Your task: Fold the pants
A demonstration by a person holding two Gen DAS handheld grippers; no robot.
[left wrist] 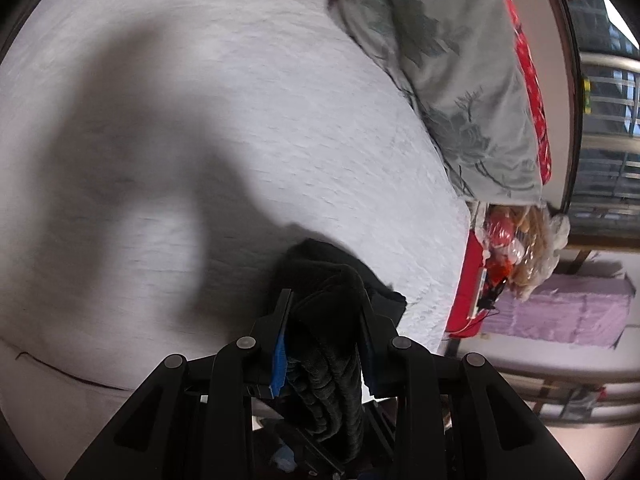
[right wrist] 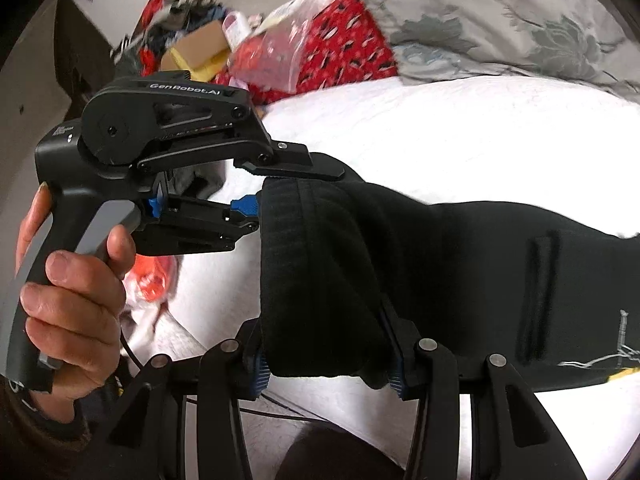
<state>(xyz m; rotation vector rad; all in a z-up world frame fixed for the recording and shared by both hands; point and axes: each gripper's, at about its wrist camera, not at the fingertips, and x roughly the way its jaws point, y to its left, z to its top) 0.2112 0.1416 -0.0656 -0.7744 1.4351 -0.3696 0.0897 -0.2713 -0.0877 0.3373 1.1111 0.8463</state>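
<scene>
The black pants hang stretched above the white bed sheet, waistband to the left. My right gripper is shut on the lower waistband edge. My left gripper, held in a hand, is shut on the upper waistband corner. In the left wrist view, the left gripper clamps a bunched fold of the black pants above the white sheet. A pocket slit and a white print show on the pants at right.
A grey floral quilt over red patterned bedding lies at the far side of the bed. Plastic bags and clutter sit past the bed's corner. A purple pad lies on the floor, and a window with bars is beyond.
</scene>
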